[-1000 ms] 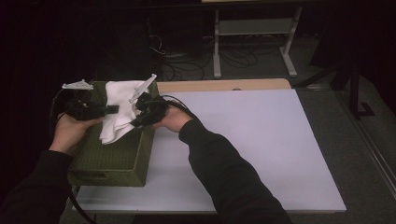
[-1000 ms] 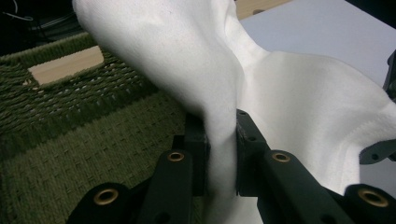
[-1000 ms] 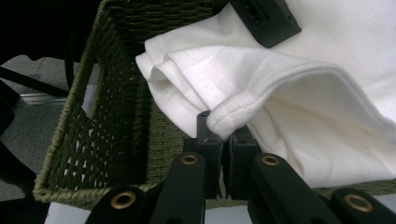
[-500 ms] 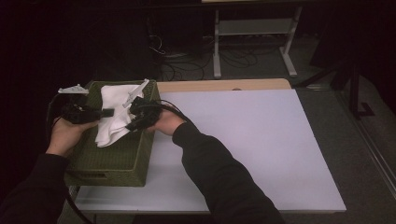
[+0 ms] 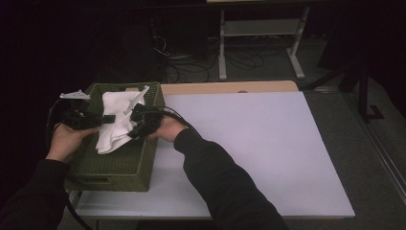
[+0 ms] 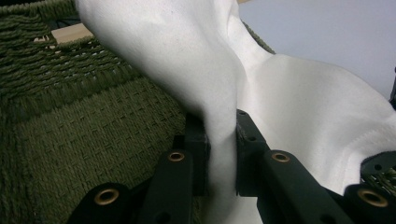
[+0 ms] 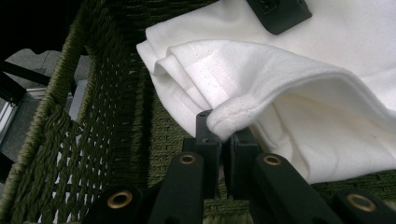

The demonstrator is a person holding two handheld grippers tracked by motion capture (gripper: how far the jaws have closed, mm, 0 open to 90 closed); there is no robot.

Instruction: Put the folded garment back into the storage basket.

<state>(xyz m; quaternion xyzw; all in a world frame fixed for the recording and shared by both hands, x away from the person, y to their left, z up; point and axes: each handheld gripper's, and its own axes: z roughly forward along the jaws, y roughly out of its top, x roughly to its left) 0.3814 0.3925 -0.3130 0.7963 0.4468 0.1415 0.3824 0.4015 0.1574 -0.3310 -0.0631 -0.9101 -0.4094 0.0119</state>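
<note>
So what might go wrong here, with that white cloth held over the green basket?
Part of the white cloth could end up draped over the rim of the woven basket rather than inside, since it is held close to the walls. The left gripper and right gripper each pinch just a fold or hem, so a corner might slip out and the cloth land bunched. The jaws could also catch on the weave when they let go.

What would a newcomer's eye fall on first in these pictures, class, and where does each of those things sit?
The bright white cloth stands out first, bunched inside the green woven basket at the table's near left corner. Next come the two black grippers pinching it: the left gripper clamps a fold of the cloth, and the right gripper grips a stitched hem low in the basket. The broad pale tabletop stretches away to the right.
</note>
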